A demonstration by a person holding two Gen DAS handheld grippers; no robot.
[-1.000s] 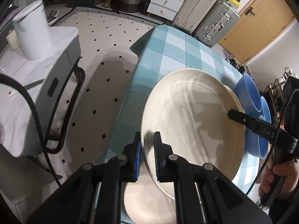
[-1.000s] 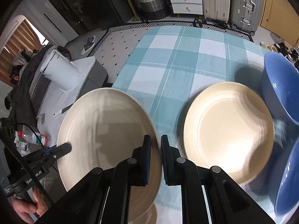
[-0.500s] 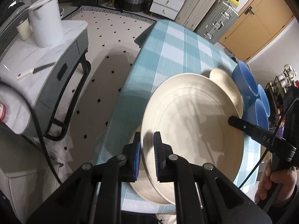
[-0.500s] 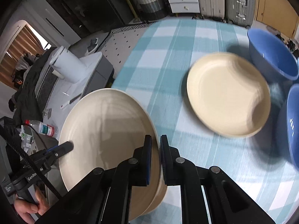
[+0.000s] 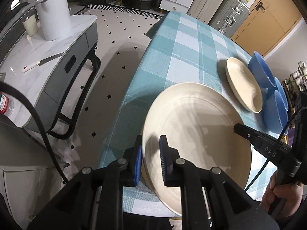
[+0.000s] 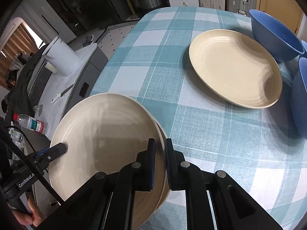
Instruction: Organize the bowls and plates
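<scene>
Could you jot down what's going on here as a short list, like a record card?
Held: big cream plate, gripped at opposite rims
Left tongs: opening, rim between them
Right tongs: clamped on rim
Under it: another cream plate
Table: checked cloth
Also there: second plate, blue bowls

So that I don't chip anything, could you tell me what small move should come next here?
Probably open the right gripper too: the large plate seems nested on the lower plate, and the left gripper is opening around its rim.
</scene>
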